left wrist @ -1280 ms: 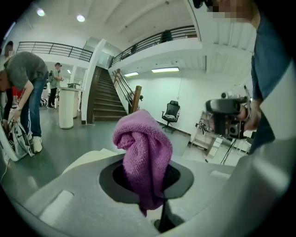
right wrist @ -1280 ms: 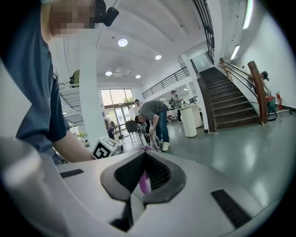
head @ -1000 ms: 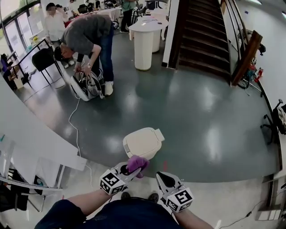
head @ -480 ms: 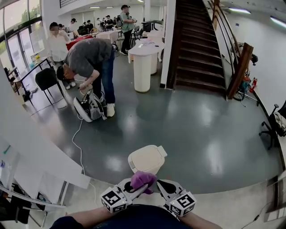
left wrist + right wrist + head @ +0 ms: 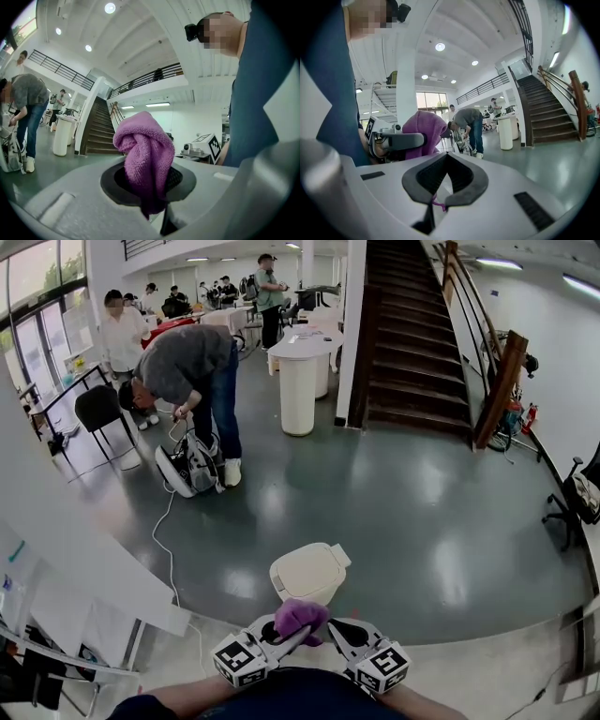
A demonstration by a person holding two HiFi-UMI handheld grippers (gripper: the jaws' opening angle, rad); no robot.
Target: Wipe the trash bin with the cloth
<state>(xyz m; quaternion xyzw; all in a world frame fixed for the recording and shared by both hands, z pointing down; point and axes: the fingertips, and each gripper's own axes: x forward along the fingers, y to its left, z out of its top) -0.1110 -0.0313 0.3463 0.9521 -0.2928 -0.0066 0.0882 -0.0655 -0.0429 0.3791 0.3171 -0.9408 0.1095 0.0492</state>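
The trash bin point(image 5: 309, 572) is cream with a closed lid and stands on the dark floor just ahead of me. Both grippers hover close together, nearer to me than the bin. My left gripper point(image 5: 292, 635) point(image 5: 147, 185) is shut on a bunched purple cloth point(image 5: 300, 615) point(image 5: 143, 150) that sticks up out of its jaws. My right gripper point(image 5: 334, 628) point(image 5: 445, 180) sits right beside the cloth with its jaws together; only a thin purple thread shows between them. In the right gripper view the cloth point(image 5: 423, 132) and the left gripper point(image 5: 399, 140) are close by on the left.
A person point(image 5: 187, 362) bends over a bag point(image 5: 187, 465) on the floor at back left, and a white cable point(image 5: 169, 535) trails from it toward me. A white partition point(image 5: 75, 540) runs along my left. A white round counter point(image 5: 300, 367) and a staircase point(image 5: 412, 343) lie behind.
The two grippers have drawn together, with the right one now beside the cloth. The view has tilted up, so the bin sits lower in it. Little differs from half a second ago.
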